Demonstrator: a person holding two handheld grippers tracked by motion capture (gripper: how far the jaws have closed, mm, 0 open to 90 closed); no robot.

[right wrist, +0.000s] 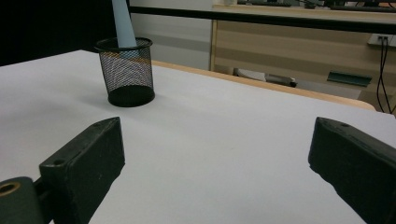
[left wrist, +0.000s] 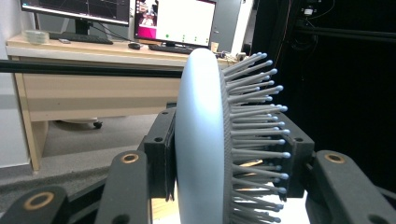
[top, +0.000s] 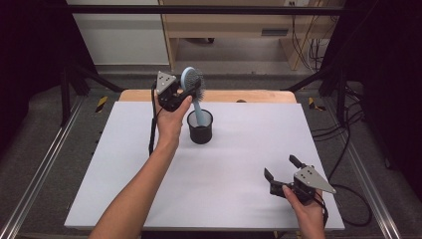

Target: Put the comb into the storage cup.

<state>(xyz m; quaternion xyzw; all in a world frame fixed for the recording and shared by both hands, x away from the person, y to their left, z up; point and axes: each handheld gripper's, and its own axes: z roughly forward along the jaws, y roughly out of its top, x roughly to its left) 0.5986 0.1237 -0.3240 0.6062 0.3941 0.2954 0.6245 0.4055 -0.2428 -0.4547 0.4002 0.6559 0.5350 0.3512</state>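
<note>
A light blue hairbrush [top: 193, 83] stands handle-down in a black mesh cup [top: 200, 127] near the table's back middle. My left gripper [top: 186, 91] is shut on the brush head; in the left gripper view the blue back and grey bristles of the hairbrush [left wrist: 205, 140] sit between the two jaws. My right gripper [top: 281, 168] rests low at the table's front right, open with nothing between its jaws. In the right gripper view the mesh cup [right wrist: 126, 72] stands at the upper left with the blue handle [right wrist: 122, 23] rising out of it.
The white table top [top: 149, 164] spans most of the high view, with a wooden edge [top: 249, 95] at the back. A wooden desk with monitors [left wrist: 121, 18] stands beyond. Cables [top: 356, 199] trail off the right side.
</note>
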